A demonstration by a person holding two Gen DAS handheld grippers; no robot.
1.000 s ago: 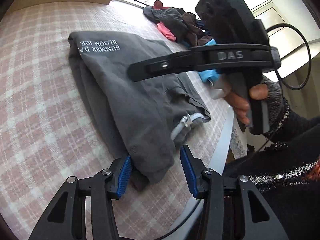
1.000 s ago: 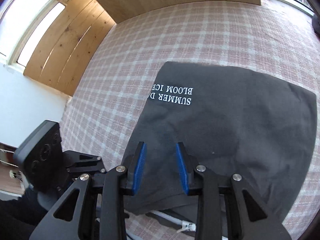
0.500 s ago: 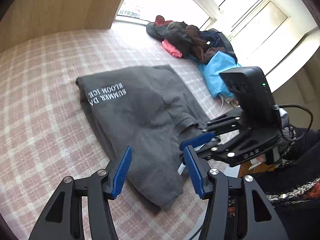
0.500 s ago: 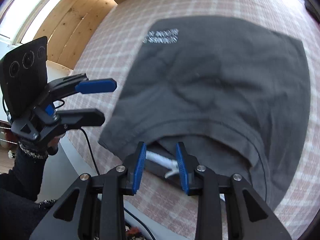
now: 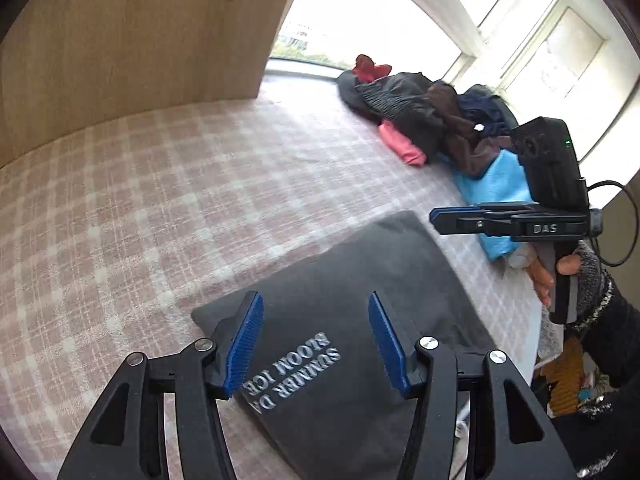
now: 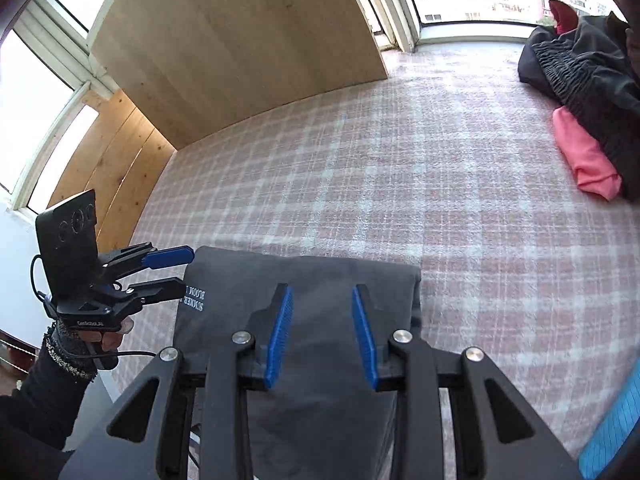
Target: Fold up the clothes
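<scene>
While my left gripper [image 5: 316,340] hangs with its jaws spread wide and empty over the printed end, the dark grey shirt [image 5: 352,292] lies folded into a compact rectangle on the checked cloth [image 6: 360,184], near its front edge. Its long axis seems to run away from me. My right gripper [image 6: 322,334] is parted too, holding nothing. This piece looks done; the heap of clothes [image 5: 432,120] remains.

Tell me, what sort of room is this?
Probably a home room, perhaps a sunroom: big bright windows ring it, a pink-and-white checked cloth covers a wide flat surface, and a heap of unfolded clothes waits beyond the folded dark grey printed shirt.
</scene>
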